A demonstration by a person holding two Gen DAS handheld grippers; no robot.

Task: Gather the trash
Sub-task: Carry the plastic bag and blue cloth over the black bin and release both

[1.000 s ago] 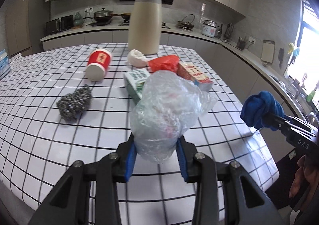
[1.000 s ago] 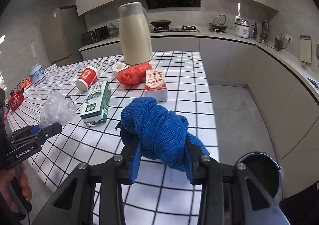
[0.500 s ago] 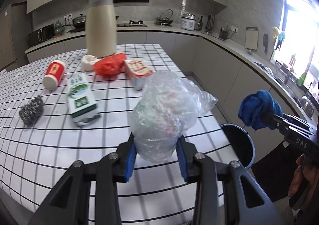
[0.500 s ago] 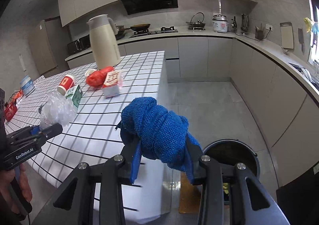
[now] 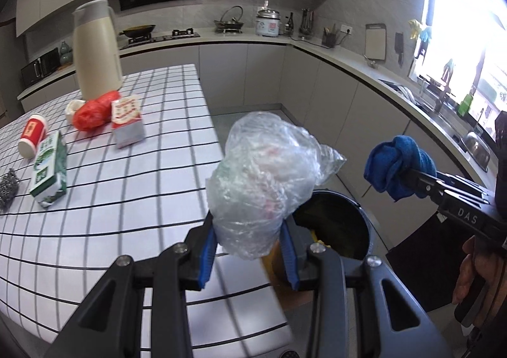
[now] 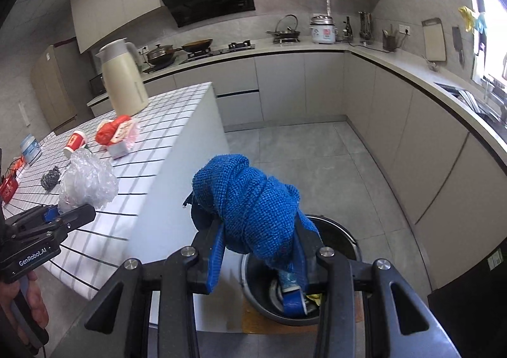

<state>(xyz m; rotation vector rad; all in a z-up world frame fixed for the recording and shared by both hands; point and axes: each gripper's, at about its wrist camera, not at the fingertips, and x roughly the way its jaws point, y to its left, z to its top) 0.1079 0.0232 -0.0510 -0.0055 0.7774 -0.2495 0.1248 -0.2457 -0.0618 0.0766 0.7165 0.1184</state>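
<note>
Both jaws grip trash: your left gripper clamps the crumpled clear plastic bag, your right gripper the knotted blue cloth, poised above the round dark bin (ready for dropping).

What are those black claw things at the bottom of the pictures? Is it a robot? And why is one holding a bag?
It is no robot. A person holds two grabber tools, one in each hand, and each tool has a small camera looking along its two fingers. So one picture comes from the left tool and the other from the right.

The left gripper pinches a crumpled clear plastic bag. The right gripper pinches a bunched blue cloth. Both are over the floor near a dark trash bin.

On the checked table lie a green carton, a red cup on its side, a red bag, a red and white box and a steel scrubber. A tall cream jug stands behind them.
</note>
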